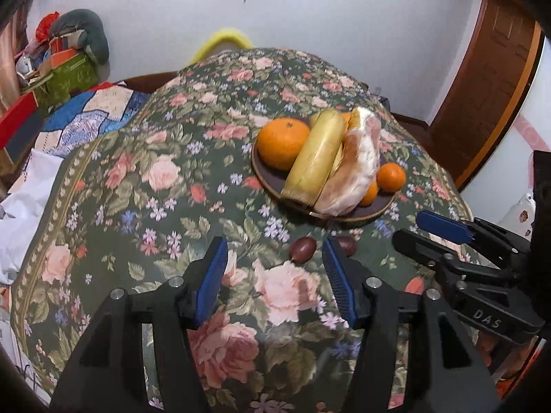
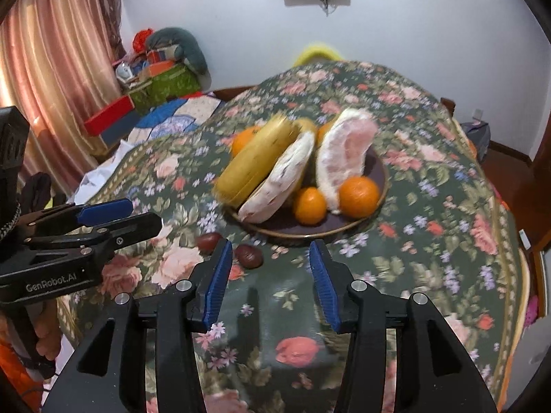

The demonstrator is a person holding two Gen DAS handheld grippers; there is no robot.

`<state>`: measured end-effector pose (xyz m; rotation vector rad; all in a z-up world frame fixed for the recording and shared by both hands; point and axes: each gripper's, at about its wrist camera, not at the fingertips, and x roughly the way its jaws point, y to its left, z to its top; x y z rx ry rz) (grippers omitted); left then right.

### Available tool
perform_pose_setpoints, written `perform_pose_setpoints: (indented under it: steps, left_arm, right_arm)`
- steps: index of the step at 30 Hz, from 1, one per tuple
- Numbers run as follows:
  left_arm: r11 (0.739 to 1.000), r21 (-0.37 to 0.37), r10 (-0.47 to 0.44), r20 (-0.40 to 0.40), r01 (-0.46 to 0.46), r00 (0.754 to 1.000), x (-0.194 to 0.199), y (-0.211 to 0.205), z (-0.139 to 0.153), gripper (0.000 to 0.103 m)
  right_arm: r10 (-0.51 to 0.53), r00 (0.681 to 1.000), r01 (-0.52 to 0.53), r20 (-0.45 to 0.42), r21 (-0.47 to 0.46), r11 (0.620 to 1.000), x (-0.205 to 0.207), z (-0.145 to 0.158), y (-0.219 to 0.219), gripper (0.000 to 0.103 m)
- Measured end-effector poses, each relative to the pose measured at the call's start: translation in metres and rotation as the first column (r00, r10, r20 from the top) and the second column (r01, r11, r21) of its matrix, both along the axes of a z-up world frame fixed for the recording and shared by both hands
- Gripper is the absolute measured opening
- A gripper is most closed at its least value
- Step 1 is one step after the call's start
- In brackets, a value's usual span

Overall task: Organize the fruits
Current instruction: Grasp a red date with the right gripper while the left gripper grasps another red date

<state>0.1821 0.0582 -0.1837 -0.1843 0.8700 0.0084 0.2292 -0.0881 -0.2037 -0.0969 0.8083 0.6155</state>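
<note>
Plate: I've got the dark plate (image 1: 267,180) on the flowered cloth (image 1: 144,179) of the bench, toward its right edge, fruit heaped on it

Big orange: one large orange (image 1: 283,143) at the plate's far left rim, two smaller oranges (image 2: 359,196) on the near right

Banana: the banana (image 1: 318,154) leans across the pile, long axis running from the near rim up and away, cut end pointing at me; I reckon it's propped there by the fruit under it

Pomelo: peeled pomelo pieces (image 2: 346,153) stand on edge beside the banana, tips pointing to the far side

Loose fruits: two small dark reddish fruits (image 2: 249,255), kind unclear, lie on the cloth just off the plate's near rim; probably what's left to gather

Left hand-held gripper: left hand-held gripper (image 1: 275,277) spread wide, empty, aimed at the loose fruit (image 1: 302,247) between its fingertips

Right hand-held gripper: right hand-held gripper (image 2: 270,275) also gaping, carrying nothing, hovering low near the plate's front rim

Room: curtain (image 2: 51,86) and boxes (image 2: 165,82) off to the left
</note>
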Motion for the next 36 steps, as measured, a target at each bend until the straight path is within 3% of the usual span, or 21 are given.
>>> perform_pose_setpoints:
  steps: [14,19,25,32,36]
  left_arm:
    - [1.0,-0.014,-0.01,-0.067,0.009,0.998,0.008,0.009,-0.035,0.057]
    - [0.999,-0.032,-0.013,-0.073,0.011,0.997,0.01,0.012,-0.04,0.057]
    - [0.998,-0.038,-0.047,-0.066,0.044,0.997,0.015,0.002,-0.039,0.056]
    - [0.996,-0.047,-0.085,-0.075,0.082,0.994,0.026,-0.013,-0.039,0.034]
    - [0.995,-0.031,-0.093,-0.094,0.09,0.991,0.033,-0.02,-0.045,0.034]
  right_arm:
    - [0.064,0.993,-0.074,-0.099,-0.091,0.993,0.017,-0.035,0.033,0.042]
    - [0.084,0.992,-0.094,-0.099,-0.104,0.99,0.016,-0.035,0.038,0.022]
    - [0.086,0.992,-0.093,-0.089,-0.082,0.992,0.015,-0.031,0.034,0.017]
    - [0.05,0.997,-0.053,-0.058,-0.065,0.996,0.015,-0.021,0.016,0.017]
    - [0.022,0.999,-0.024,-0.044,-0.045,0.999,0.016,-0.014,0.001,0.017]
